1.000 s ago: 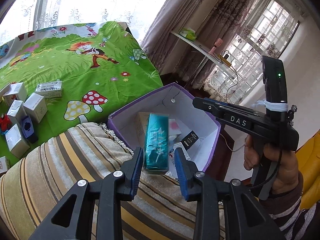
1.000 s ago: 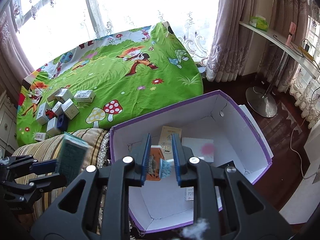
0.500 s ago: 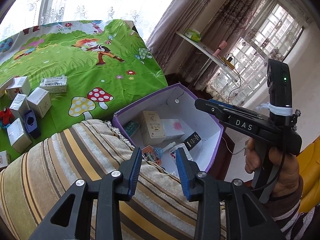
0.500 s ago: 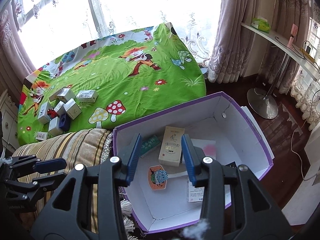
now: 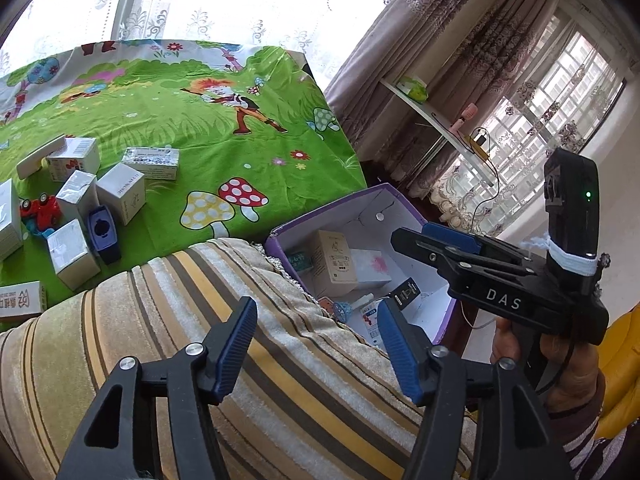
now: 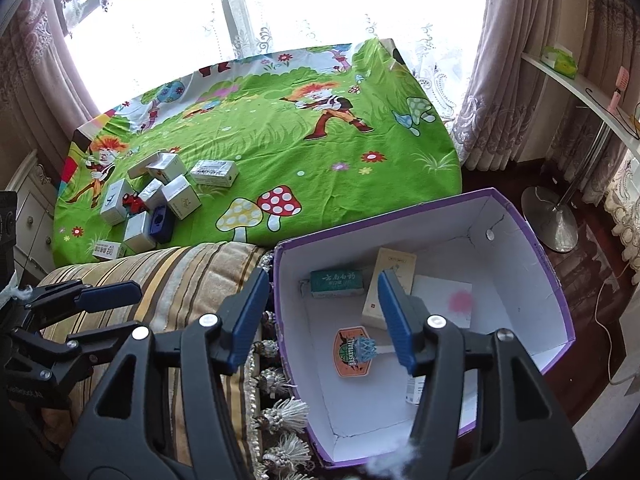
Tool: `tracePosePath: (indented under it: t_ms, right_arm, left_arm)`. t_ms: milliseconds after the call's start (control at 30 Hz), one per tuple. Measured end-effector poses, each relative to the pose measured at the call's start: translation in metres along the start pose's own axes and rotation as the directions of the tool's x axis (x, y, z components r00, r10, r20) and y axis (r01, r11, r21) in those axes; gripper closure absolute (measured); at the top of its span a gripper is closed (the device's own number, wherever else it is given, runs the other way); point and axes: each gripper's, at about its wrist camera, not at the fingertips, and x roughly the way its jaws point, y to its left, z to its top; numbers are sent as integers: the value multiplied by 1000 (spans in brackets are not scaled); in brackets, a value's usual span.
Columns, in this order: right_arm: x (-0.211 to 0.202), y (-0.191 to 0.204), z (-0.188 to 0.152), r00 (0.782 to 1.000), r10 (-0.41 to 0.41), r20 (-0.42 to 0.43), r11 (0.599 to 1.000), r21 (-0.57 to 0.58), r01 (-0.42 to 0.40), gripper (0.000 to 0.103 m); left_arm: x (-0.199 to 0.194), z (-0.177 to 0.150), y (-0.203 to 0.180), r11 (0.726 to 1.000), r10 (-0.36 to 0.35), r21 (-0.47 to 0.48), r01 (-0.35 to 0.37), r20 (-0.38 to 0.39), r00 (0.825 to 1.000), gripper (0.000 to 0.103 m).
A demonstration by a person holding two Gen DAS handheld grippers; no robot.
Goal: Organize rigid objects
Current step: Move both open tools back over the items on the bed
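A purple box with white inside stands right of the striped cushion. In it lie a teal box, a tall cream box, a white card with a pink spot and a small basketball-hoop toy. My left gripper is open and empty over the cushion. My right gripper is open and empty above the box's left wall. Several small white boxes, a red toy car and a dark blue item lie on the green cloth.
A striped cushion with tassels lies between the green cartoon cloth and the box. A white shelf on a metal stand and curtains are at the right. The right gripper's body and hand show in the left view.
The left gripper let go of the teal box, which now lies in the purple box, and opened wide. The right gripper released the hoop toy and opened. Both drew back.
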Motion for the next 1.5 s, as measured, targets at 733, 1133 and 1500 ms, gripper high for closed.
tracePosePath:
  t_ms: [733,1133,1500]
  right_arm:
    - [31,81,-5,985,142,-102,981,-119,-153,25]
    - [52,116,-1,973,174,-152,969,-150,-197,25]
    - [73,145,8,959,193,-206,957,-175,-230,25]
  left_arm:
    - [-65,-25,117,939,204,-292,-180,56,977,24]
    - [-70,-24,165,884,349,-310,-350,-60,935,19]
    - [-41,-6,198,850,418,-257,-459,-201,886,18]
